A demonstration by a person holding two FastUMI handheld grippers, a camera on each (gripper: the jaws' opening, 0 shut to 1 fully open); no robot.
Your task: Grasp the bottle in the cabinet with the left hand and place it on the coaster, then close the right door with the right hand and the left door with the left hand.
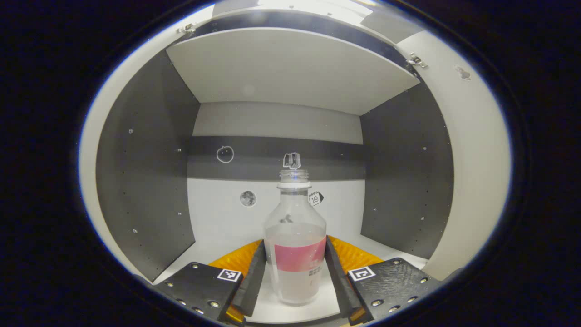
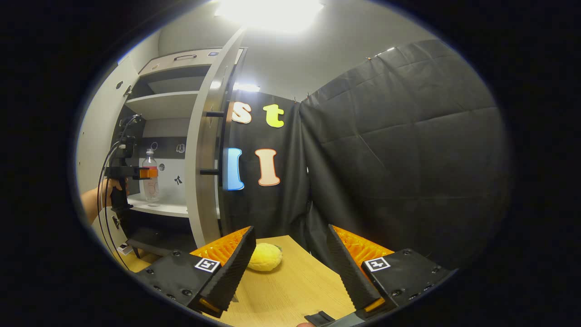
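A clear bottle (image 1: pixel 295 254) with a pink label and no cap stands upright on the white cabinet shelf (image 1: pixel 227 227). My left gripper (image 1: pixel 295 240) has a finger against each side of the label and is shut on the bottle. The right gripper view shows this from afar: the bottle (image 2: pixel 150 181) in the open cabinet, the left gripper (image 2: pixel 146 173) at it, a hand (image 2: pixel 97 195) holding the grip. My right gripper (image 2: pixel 290 236) hangs open over the wooden table (image 2: pixel 295 281), holding nothing. The right door (image 2: pixel 206 150) stands wide open, edge toward me.
A second shelf (image 1: pixel 290 68) spans the cabinet above the bottle. Both open doors (image 1: pixel 476 159) flank the compartment. A soft yellow object (image 2: pixel 264 256) lies on the table near the open door. Two black handle pegs (image 2: pixel 209 171) stick out of that door.
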